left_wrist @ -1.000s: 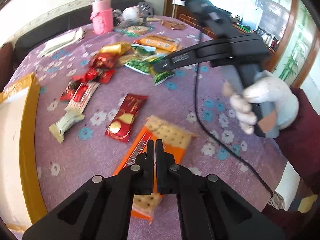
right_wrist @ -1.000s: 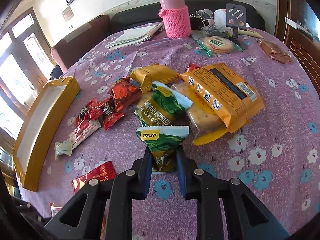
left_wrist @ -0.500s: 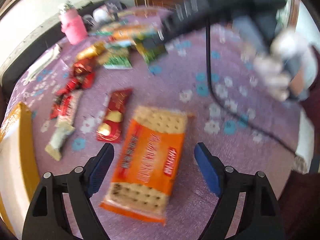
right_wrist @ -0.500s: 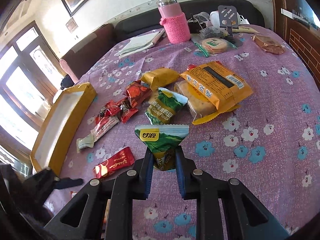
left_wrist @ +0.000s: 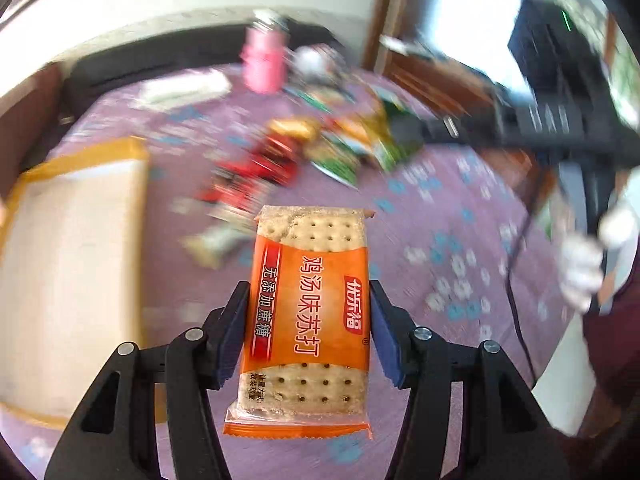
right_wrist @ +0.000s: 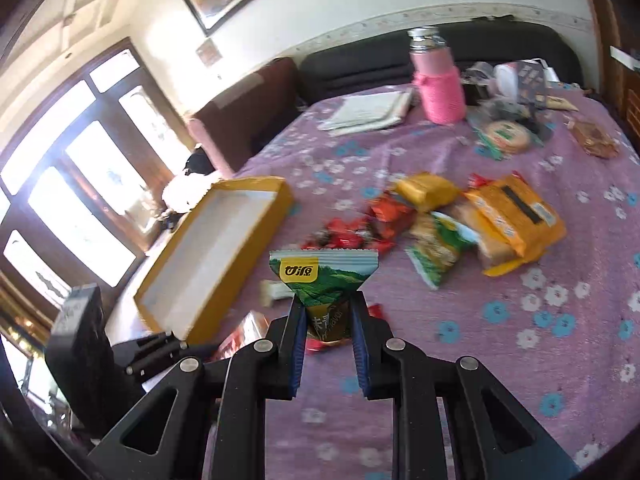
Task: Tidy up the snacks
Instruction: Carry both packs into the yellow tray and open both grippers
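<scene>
My left gripper [left_wrist: 306,320] is shut on an orange soda cracker pack [left_wrist: 308,308] and holds it above the purple flowered tablecloth. My right gripper [right_wrist: 326,332] is shut on a green snack packet [right_wrist: 322,280] and holds it in the air; it also shows in the left wrist view [left_wrist: 394,142]. A yellow open box [right_wrist: 216,248] with a white inside lies at the table's left; it also shows in the left wrist view [left_wrist: 76,272]. A pile of loose snacks lies mid-table: red wrappers [right_wrist: 360,228], a green bag [right_wrist: 436,244], an orange cracker pack [right_wrist: 516,212].
A pink flask [right_wrist: 438,80] and folded papers [right_wrist: 368,110] stand at the back of the table. A round cracker pack [right_wrist: 504,136] and other clutter lie at the back right. A dark sofa runs behind the table. The left gripper body [right_wrist: 88,352] shows at the lower left.
My left gripper opened, closed on the orange cracker pack and lifted it off the table. My right gripper has carried the green packet up and toward the left, nearer the yellow box.
</scene>
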Demonstrator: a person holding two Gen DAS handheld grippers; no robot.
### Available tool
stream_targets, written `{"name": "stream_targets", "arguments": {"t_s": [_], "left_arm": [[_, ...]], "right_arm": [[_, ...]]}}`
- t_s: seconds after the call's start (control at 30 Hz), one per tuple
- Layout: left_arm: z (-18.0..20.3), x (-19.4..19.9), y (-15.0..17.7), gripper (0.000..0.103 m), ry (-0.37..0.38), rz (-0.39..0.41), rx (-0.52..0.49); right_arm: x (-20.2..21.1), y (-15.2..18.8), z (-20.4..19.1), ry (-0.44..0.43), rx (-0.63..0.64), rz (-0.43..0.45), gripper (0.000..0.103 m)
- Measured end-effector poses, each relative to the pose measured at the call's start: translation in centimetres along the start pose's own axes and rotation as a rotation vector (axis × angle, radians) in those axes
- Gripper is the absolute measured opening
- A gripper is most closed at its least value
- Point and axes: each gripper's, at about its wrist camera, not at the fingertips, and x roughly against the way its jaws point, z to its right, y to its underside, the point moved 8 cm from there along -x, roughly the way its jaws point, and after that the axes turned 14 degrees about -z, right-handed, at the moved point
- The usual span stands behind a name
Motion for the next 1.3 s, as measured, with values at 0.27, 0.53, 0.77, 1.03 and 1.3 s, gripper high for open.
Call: {"name": "stream_targets", "arguments": {"t_s": [0.27, 0.53, 0.77, 1.03, 1.3], "left_arm": [[-14.4, 5.1, -0.7, 0.055, -0.233, 0.051, 0.268], [-23.6, 1.0, 2.1, 0.055, -0.285, -0.040, 0.496], [-25.6, -0.1, 3.6, 0.056, -0.258, -0.070, 0.581], [-25.1, 2.6, 3.1, 0.056, -0.228, 0.000, 0.609], [-18.7, 7.3, 0.9, 0.074, -0.146, 0.153, 0.519]], "right_arm": [[-4.6, -3.4, -10.5, -0.237, 0.096, -0.100, 0.021], [-15.4, -4.6, -17.9, -0.260, 0.123, -0.250, 0.020], [-22.0, -3.8, -19.2, -0.206, 0.125, -0.332, 0.021], [-20.3, -4.4, -19.9, -0.171, 0.162, -0.250, 0.029], [-9.5, -5.9, -13.0, -0.158, 0.110, -0.065, 0.048]]}}
